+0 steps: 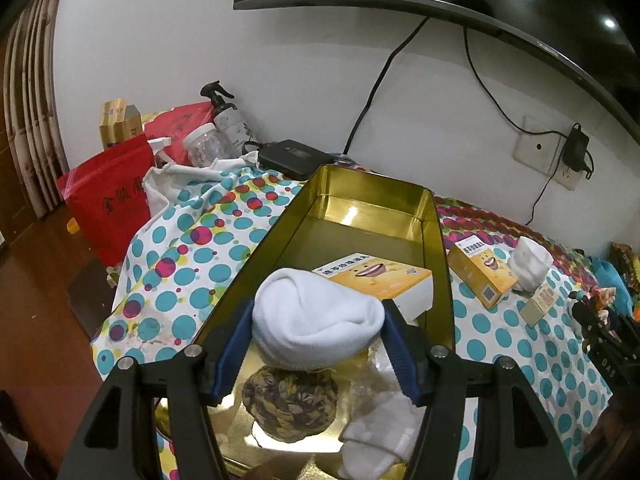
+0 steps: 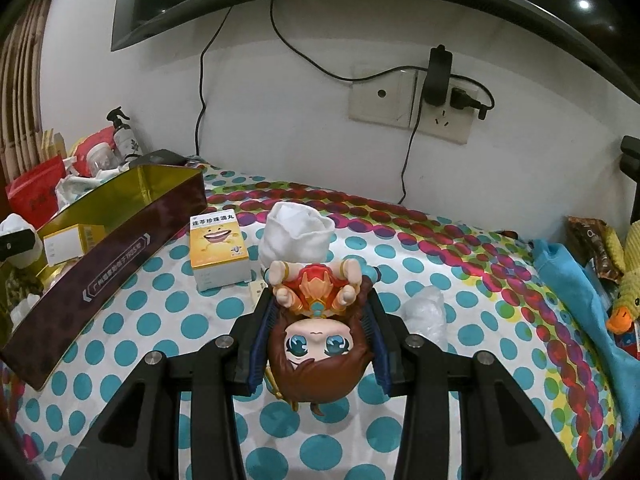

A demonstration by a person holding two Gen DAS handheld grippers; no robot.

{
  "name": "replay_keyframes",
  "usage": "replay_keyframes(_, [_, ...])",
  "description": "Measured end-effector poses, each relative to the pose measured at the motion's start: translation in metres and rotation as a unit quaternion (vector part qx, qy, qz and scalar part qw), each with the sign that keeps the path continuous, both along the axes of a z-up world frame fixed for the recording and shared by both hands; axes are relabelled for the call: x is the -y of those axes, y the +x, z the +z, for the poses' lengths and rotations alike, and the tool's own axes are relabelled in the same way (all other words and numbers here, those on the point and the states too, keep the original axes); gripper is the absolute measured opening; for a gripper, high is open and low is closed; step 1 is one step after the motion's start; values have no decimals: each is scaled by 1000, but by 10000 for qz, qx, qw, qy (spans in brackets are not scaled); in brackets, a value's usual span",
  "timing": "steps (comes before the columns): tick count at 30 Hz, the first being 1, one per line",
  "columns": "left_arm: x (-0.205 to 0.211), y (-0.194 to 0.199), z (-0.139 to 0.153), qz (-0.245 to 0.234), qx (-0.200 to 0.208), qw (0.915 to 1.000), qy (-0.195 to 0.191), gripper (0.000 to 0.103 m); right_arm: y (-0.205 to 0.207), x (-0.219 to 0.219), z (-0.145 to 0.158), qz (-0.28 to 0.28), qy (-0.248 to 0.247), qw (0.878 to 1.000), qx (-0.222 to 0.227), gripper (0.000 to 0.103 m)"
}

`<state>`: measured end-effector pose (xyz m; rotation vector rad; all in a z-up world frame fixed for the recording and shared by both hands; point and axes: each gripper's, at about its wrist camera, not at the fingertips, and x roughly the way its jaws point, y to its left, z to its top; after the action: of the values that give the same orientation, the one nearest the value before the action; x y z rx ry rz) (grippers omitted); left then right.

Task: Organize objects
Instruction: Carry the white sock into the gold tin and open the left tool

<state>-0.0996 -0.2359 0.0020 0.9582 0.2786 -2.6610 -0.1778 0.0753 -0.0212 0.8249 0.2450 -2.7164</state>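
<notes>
My left gripper (image 1: 318,320) is shut on a rolled white sock (image 1: 316,320) and holds it above the near end of a long gold tin box (image 1: 434,220). In the box lie a yellow medicine box (image 1: 376,276), a brown woven ball (image 1: 290,408) and white socks (image 1: 380,428). My right gripper (image 2: 318,320) is shut on a doll figurine (image 2: 316,336) with brown hair and a red outfit, held upside down above the dotted cloth. Beyond it lie another rolled white sock (image 2: 294,232) and a second yellow medicine box (image 2: 218,246). The tin box (image 2: 120,240) lies at the left there.
A dotted cloth (image 2: 400,280) covers the surface. Red bags (image 1: 108,200), a spray bottle (image 1: 228,116) and a jar (image 1: 204,144) stand at the back left. A black device (image 1: 292,154), wall sockets (image 2: 412,100) and cables lie behind. A blue cloth (image 2: 568,276) and plush duck (image 2: 628,280) lie at right.
</notes>
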Motion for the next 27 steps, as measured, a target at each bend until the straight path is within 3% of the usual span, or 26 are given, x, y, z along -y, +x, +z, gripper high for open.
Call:
replay_keyframes(8, [6,-22,4,-33,80,9997,208,64,2,4,-1,62,79,9999,-24,40])
replay_keyframes(14, [16,-81,18,31,591,9981,172,64,4,6,0,141,86,9998,-61,40])
replay_keyframes(19, [15,-108,13,-62,882,9960,114,68,7,5,1,160,44,9998,-125,40])
replay_keyframes(20, [15,-107,14,-41,866,9962,121,70,7,5,1,170,43,9998,-130,40])
replay_keyframes(22, [16,-99,18,-68,686,9974,196,88,9,6,1,207,55,9997,-140,40])
replay_keyframes(27, [15,-44,31,22,69,9995,314,94,12,8,2,265,92,9994,-195,40])
